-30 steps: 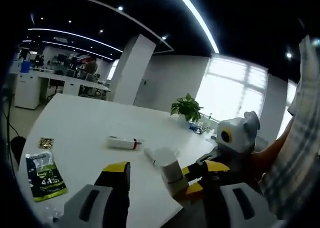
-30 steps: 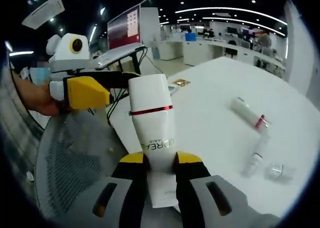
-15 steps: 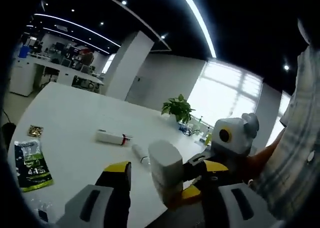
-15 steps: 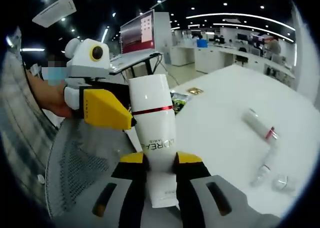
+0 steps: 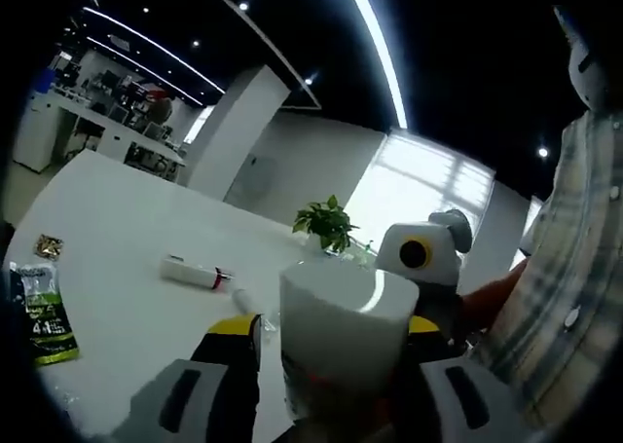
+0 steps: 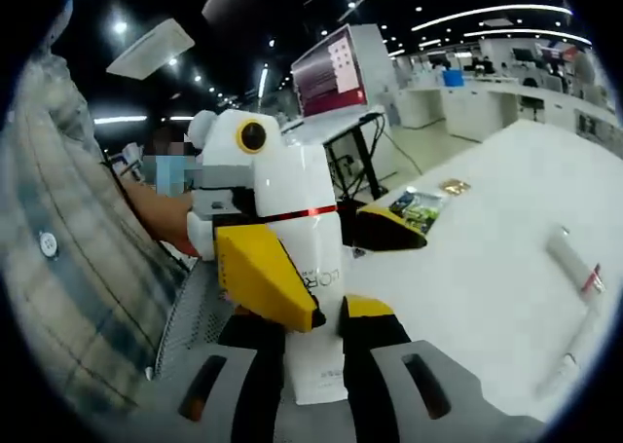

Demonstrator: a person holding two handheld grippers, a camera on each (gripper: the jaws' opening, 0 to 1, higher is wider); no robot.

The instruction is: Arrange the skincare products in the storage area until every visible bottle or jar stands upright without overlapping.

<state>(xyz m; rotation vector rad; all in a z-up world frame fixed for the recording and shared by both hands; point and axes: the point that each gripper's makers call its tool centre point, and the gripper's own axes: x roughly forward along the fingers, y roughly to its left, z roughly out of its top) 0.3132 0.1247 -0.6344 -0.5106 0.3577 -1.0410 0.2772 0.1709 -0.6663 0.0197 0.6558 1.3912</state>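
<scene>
Right claw (image 6: 310, 312) clamped on white tube (image 6: 304, 258); left claw (image 5: 326, 331) wide, seemingly straddling cap; smooth, light, squeezable: grip cap

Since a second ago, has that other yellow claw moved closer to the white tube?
Yes. In the right gripper view the left gripper has closed in from the side; its jaws now straddle the white tube, which stays clamped in the right gripper.

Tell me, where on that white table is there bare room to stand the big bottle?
The white table is bare between the green packet at its near edge and the lying tube, and beyond that tube toward the potted plant. It is crowded around the white bottle, where the left claw meets the right claw.
</scene>
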